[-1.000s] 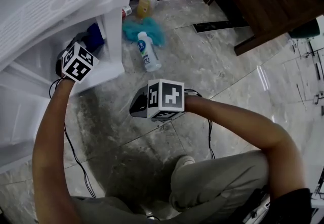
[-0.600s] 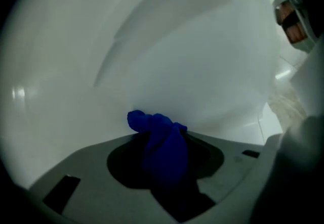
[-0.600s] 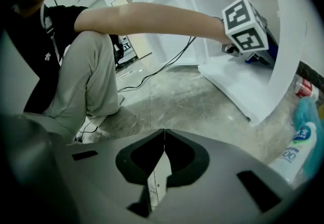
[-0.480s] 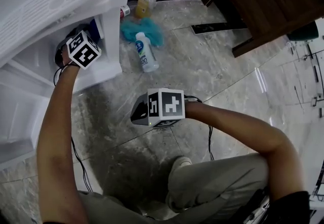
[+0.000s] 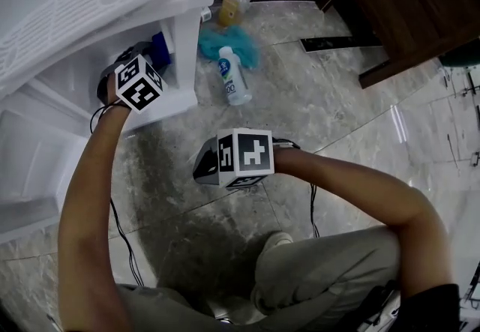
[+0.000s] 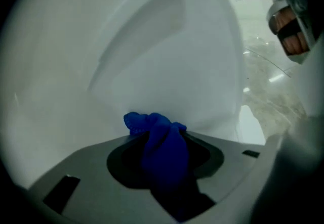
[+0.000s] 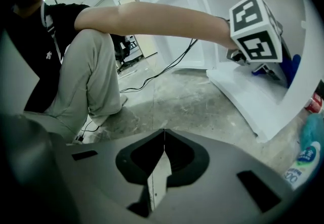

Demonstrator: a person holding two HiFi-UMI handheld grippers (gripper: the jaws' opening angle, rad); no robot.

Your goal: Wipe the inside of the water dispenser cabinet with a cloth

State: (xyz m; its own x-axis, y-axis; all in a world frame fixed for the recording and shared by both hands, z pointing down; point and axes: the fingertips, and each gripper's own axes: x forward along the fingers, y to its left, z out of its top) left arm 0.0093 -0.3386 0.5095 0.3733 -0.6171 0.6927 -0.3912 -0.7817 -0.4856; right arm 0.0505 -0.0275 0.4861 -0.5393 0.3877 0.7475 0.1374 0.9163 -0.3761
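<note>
My left gripper (image 6: 164,156) was clamped on a blue cloth (image 6: 158,137), bunched into a thick wad that filled the gap between the jaws and stuck out past them in a rumpled, nubby tip. That tip sat right at the white inner wall of the cabinet (image 6: 152,51); whether it pressed on the wall or hung just short of it, I could not tell. The wall was smooth and curved, with a shallow raised panel across it.

From the head view, the left gripper was inside the cabinet's lower opening, close to the upright post (image 5: 184,46) on the opening's right and above the white bottom ledge (image 5: 161,104).

My right gripper (image 7: 163,149) had its jaws pressed together with nothing between them. It hung over the grey stone floor (image 5: 322,113), well apart from the cabinet.

Far of it on the floor lay a white bottle (image 5: 231,77) on its side, touching a teal rag (image 5: 246,44), with a yellowish bottle (image 5: 231,8) beyond them. A dark wooden cupboard (image 5: 405,1) stood to the far right.
</note>
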